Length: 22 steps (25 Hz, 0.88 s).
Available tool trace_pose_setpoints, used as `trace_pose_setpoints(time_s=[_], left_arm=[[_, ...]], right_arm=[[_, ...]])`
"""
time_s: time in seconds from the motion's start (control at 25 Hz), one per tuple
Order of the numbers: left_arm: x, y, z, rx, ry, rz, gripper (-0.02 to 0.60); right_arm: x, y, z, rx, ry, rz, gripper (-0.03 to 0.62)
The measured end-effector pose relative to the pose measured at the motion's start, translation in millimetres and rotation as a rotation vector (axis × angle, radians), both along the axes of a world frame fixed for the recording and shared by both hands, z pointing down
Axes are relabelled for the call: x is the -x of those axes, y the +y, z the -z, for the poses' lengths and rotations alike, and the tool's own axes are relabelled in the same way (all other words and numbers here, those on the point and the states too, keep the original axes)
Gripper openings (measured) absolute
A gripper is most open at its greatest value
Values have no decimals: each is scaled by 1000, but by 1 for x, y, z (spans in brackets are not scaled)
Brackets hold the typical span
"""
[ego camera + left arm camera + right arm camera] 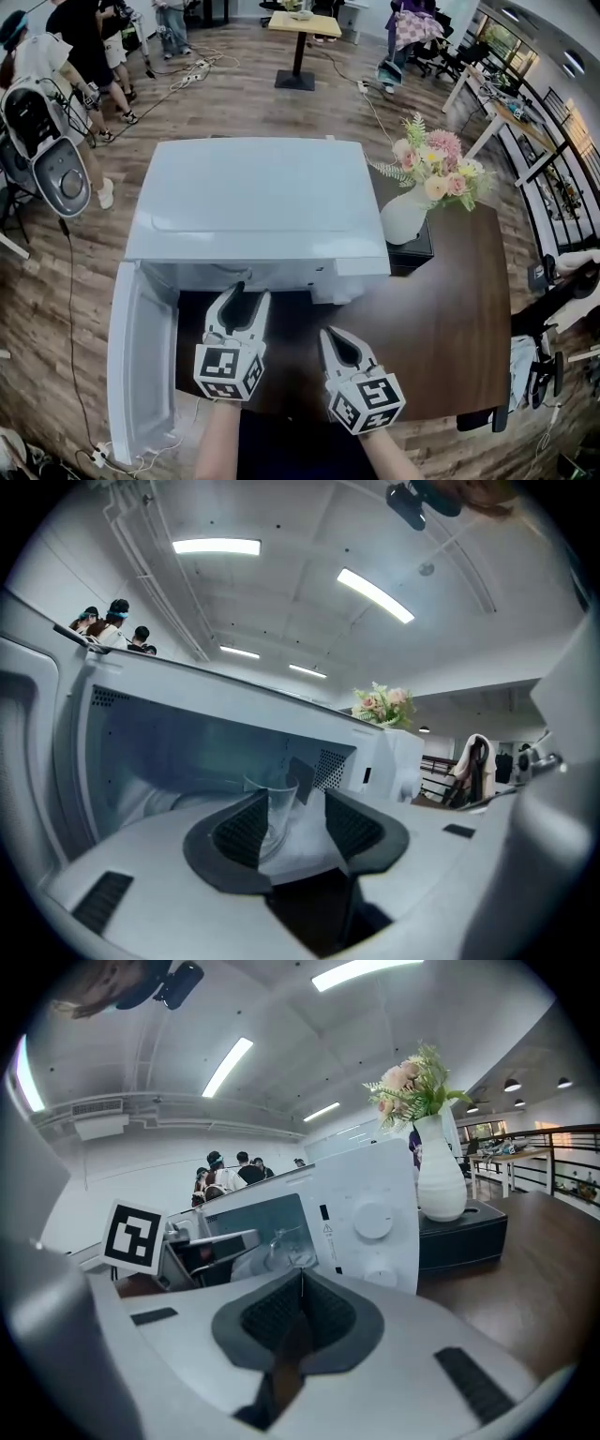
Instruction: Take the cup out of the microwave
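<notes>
A white microwave [262,206] stands on the dark wooden table [441,319], its door [141,366] swung open to the left. In the left gripper view a clear glass cup [279,803] stands upright inside the cavity, seen between and beyond my jaws. My left gripper [246,298] is open at the cavity's mouth, its pads apart from the cup. My right gripper [328,336] is shut on nothing, a little further back in front of the control panel [370,1227]. From the head view the cup is hidden under the microwave's top.
A white vase of flowers [408,216] sits on a black box [417,255] right of the microwave. The open door blocks the left side. People [89,47] stand on the wooden floor at the back left, beside a white machine [42,150].
</notes>
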<state>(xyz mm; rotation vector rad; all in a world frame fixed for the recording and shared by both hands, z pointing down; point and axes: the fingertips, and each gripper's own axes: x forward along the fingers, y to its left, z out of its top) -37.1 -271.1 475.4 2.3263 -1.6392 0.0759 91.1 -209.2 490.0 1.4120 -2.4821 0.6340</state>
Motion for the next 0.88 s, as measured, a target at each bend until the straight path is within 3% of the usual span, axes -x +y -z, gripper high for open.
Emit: trace_pose_setpoints(time_s=[0.24, 0.44, 0.88], left_arm=[[6, -33, -18, 24, -18, 33, 330], [13, -53, -29, 19, -43, 91, 339], [4, -89, -44, 12, -85, 64, 339]], right_arm=[[-1, 0, -13, 29, 16, 4, -6], [5, 0, -20, 54, 28, 13, -6], [2, 1, -29, 99, 50, -2, -6]])
